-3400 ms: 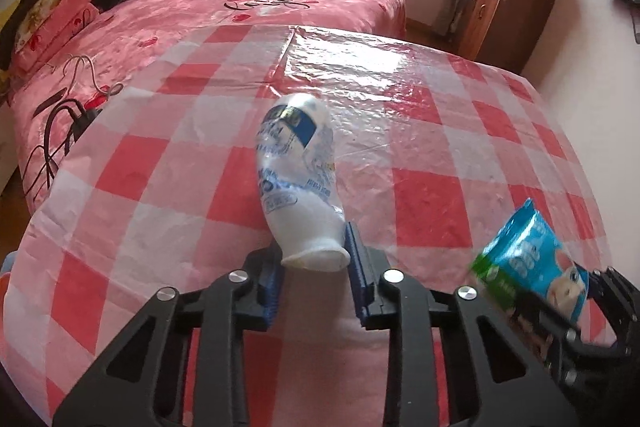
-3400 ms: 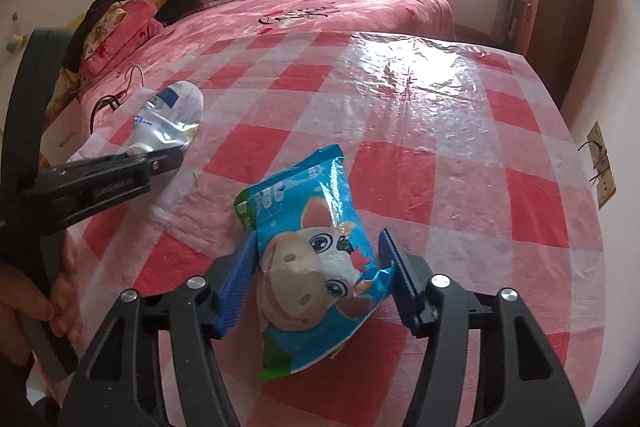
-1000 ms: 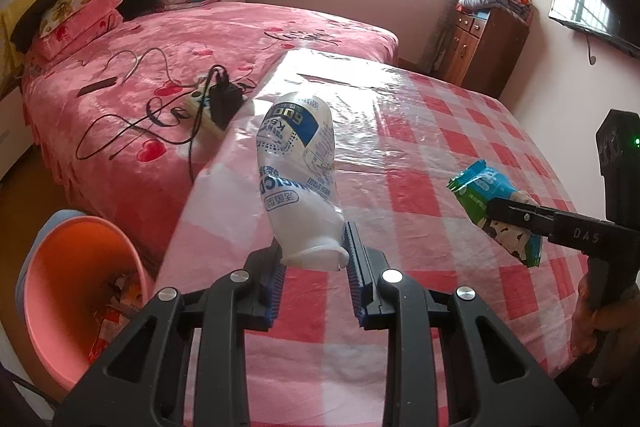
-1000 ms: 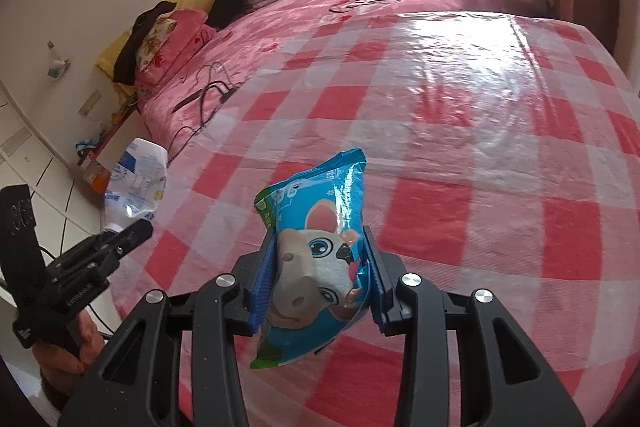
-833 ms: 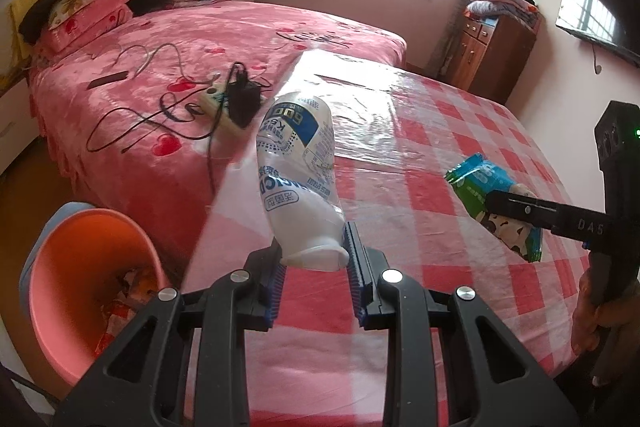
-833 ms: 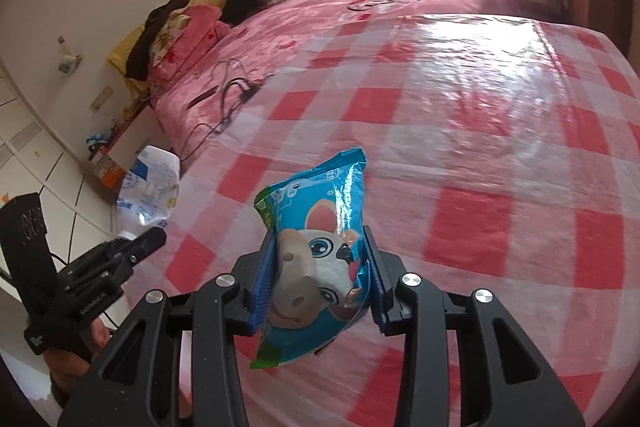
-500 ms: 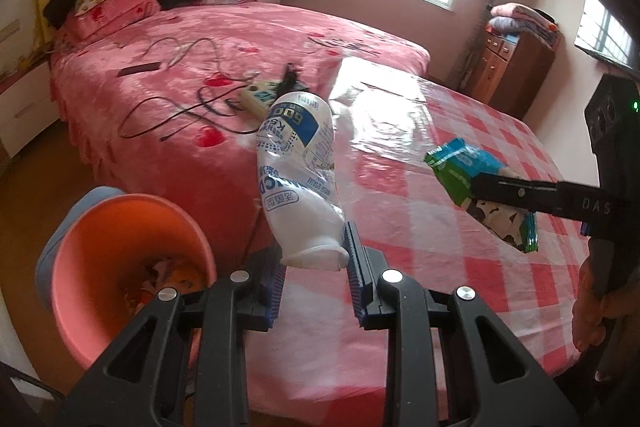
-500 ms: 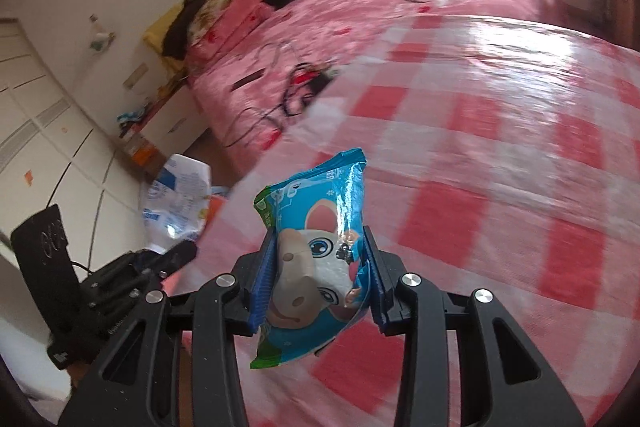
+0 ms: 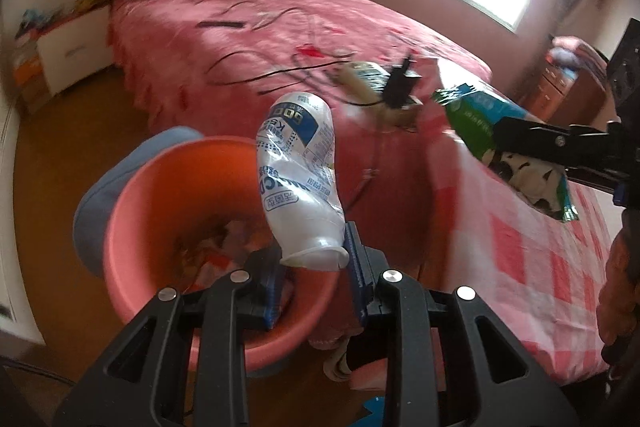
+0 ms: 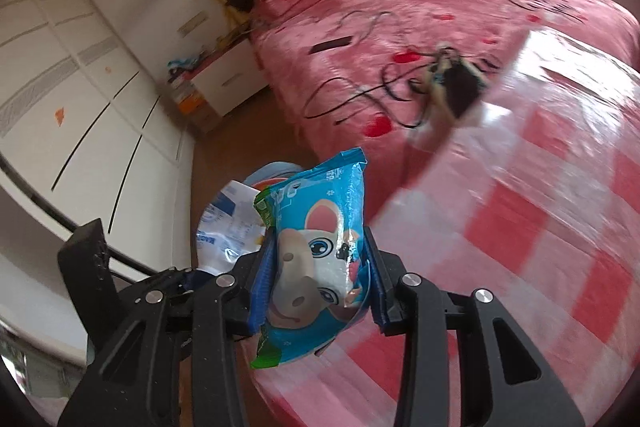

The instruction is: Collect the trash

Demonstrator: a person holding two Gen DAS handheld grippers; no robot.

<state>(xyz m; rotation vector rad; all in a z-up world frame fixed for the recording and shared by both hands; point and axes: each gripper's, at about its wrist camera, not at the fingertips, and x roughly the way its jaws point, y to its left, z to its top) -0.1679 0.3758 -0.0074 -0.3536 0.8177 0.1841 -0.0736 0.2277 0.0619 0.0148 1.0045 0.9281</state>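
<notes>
At the far left of the left wrist view a white bedside cabinet point(image 9: 68, 55) stands against the wall on the brown floor. Right of it, low and near, sits a pink trash bucket point(image 9: 132, 227) with a blue rim part behind it and crumpled waste inside. Above the bucket's opening the left gripper point(image 9: 314, 281) has its blue-padded fingers clamped on the neck end of a crushed white plastic bottle point(image 9: 300, 179) with blue print, which points up and away. Beyond them spreads a pink bed point(image 9: 260, 39) with pillows at its far end, and a power strip point(image 9: 372, 87) with black cables lies near its edge. Further right, the table with a red-and-white checked cloth point(image 9: 532, 251) fills the near right side. Over its left edge the right gripper point(image 10: 316, 279) has its fingers pressed on both sides of a blue snack packet point(image 10: 320, 251) printed with a cartoon cow, held upright in the air. In the right wrist view the packet partly hides the bottle, just to its left.
</notes>
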